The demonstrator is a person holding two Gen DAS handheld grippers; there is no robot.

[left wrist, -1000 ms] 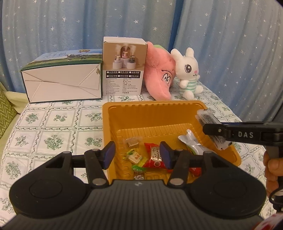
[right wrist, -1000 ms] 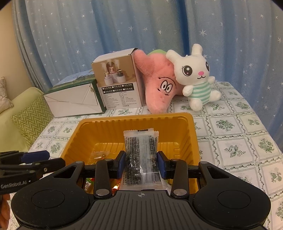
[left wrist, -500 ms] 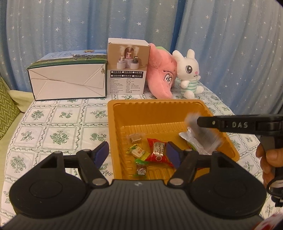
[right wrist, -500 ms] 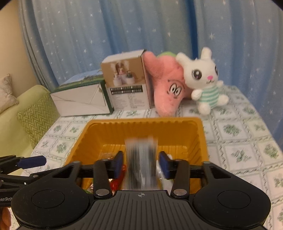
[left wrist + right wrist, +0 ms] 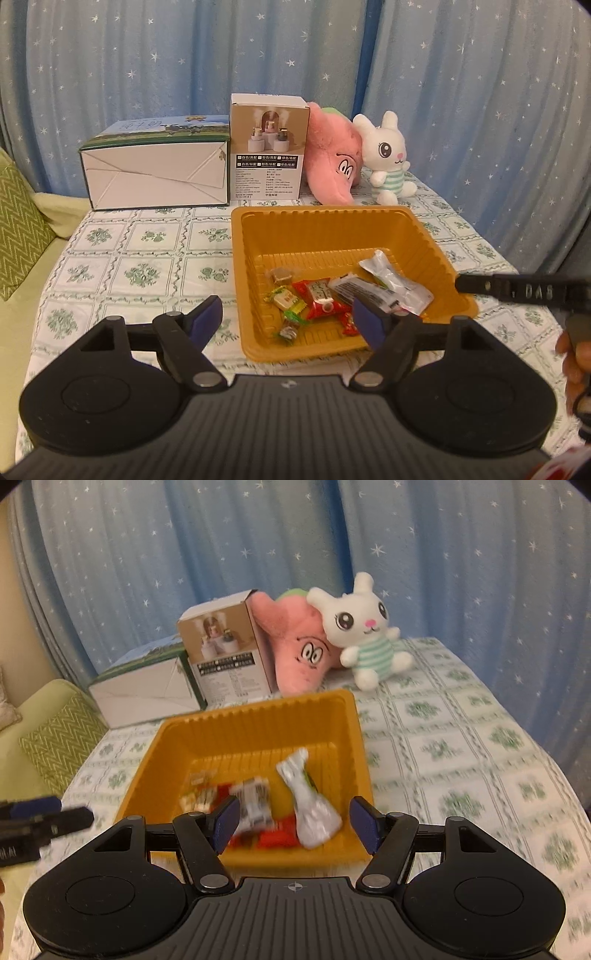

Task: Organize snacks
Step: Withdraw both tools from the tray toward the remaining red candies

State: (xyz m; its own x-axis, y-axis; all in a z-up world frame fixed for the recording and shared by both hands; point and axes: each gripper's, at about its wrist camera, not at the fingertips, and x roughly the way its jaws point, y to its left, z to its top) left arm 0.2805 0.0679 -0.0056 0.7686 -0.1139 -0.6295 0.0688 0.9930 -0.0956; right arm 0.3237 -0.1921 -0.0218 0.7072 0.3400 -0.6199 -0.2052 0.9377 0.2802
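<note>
Left wrist view: left tongs [image 5: 288,319] spread wide, empty, at near edge of ribbed orange plastic tray [image 5: 321,225]. Right tongs [image 5: 295,821] equally wide, empty; clear dark-speckled snack packet [image 5: 373,293] lying among wrapped candies inside tray.

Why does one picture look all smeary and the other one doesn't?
Right wrist view: smeared by motion blur, so the snacks in the orange tray and the tablecloth look streaky. Left wrist view: sharp, wrappers clear. Both bend at the edges from the fisheye lens.

Soft even indoor light; fisheye-bent edges, dark corners; right wrist view motion-blurred.
</note>
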